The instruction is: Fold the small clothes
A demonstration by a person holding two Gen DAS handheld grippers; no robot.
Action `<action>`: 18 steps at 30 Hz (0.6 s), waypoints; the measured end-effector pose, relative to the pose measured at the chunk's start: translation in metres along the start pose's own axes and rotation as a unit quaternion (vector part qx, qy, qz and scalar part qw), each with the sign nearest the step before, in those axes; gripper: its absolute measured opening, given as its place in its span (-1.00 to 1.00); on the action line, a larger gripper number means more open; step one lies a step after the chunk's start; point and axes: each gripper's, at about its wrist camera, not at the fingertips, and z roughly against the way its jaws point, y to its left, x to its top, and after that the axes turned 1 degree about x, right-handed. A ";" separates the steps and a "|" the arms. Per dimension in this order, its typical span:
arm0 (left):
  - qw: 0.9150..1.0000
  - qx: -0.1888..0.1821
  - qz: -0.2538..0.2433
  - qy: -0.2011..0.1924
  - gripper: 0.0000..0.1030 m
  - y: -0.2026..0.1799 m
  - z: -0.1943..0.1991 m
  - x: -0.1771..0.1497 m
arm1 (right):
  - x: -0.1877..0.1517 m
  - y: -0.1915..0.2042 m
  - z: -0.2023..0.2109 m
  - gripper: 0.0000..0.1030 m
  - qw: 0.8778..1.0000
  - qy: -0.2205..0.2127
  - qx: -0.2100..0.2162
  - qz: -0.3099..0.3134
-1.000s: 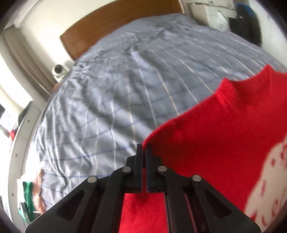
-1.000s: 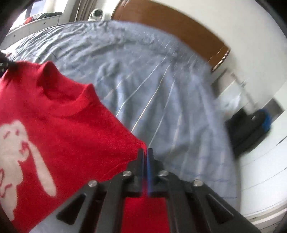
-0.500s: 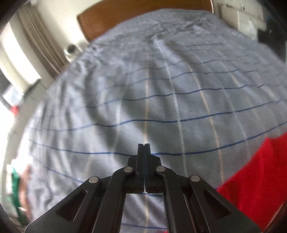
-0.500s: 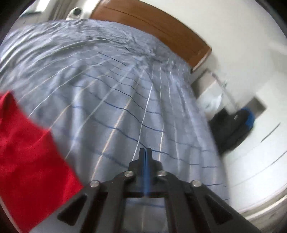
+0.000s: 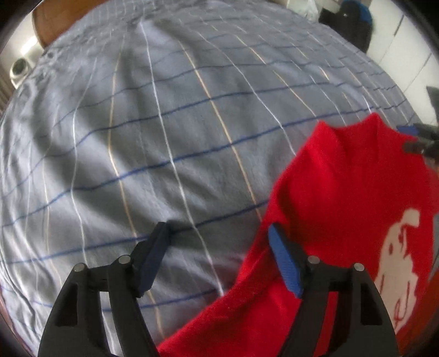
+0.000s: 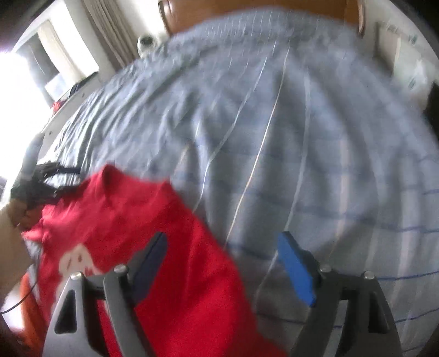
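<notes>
1. The bed (image 5: pixel 170 131) fills both views, spread with a grey-blue sheet (image 6: pixel 301 153) crossed by thin blue, white and tan lines and lightly creased.
2. In the left wrist view a white round device (image 5: pixel 18 70) sits past the bed's far left corner, beside the brown wooden headboard (image 5: pixel 41 26).
3. In the right wrist view a bright window with pale curtains (image 6: pixel 107 33) lies off the bed's left side, and the headboard shows at the top.
4. A dark bag with a blue patch (image 5: pixel 356 22) stands past the bed's far right corner in the left wrist view, against white cupboard fronts.
5. The red sweater (image 5: pixel 343 197) lies on the near part of the bed, collar toward the headboard, a white figure printed on its front.
6. The left gripper (image 5: pixel 218 239) has its jaws opening and stands wide. Between the fingers lie bare sheet and the sweater's left edge; the blue pad (image 5: pixel 285 263) sits over red cloth, though actual touch cannot be made out, and nothing is gripped.
7. The right gripper (image 6: pixel 223 244) is likewise opening and wide. Its left finger (image 6: pixel 149 263) lies over the sweater's right edge, its blue pad (image 6: pixel 296 269) over sheet, holding nothing.
8. A person's hand (image 6: pixel 16 217) shows at the left rim of the blurred right wrist view, by the sweater's far shoulder.
</notes>
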 end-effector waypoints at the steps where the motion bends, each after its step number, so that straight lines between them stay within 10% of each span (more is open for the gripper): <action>1: 1.000 -0.011 -0.010 0.002 0.50 -0.002 0.004 -0.002 | -0.002 0.002 -0.009 0.58 1.000 0.019 0.005 0.002; 8: 0.998 -0.041 -0.038 0.014 0.50 -0.007 0.019 -0.023 | -0.012 0.021 -0.012 0.25 0.999 0.028 -0.024 0.040; 10: 0.999 -0.004 -0.040 0.026 -0.10 -0.012 0.010 -0.028 | -0.012 0.022 -0.013 0.15 0.998 0.029 -0.031 0.042; 11: 0.999 0.008 -0.036 0.022 -0.83 -0.014 0.009 -0.028 | -0.013 0.024 -0.014 -0.01 0.997 0.031 -0.049 0.046; 13: 0.999 0.045 -0.021 -0.001 -0.95 -0.021 0.016 -0.026 | -0.012 0.030 -0.011 -0.90 0.992 0.026 -0.102 0.063; 14: 0.996 0.084 -0.027 -0.018 -0.96 -0.028 0.021 -0.025 | -0.013 0.039 -0.007 -0.90 0.989 0.017 -0.125 0.082; 18: 0.977 0.200 -0.043 -0.065 -0.98 -0.049 0.035 -0.020 | -0.022 0.098 -0.007 -0.93 0.918 -0.035 -0.311 0.245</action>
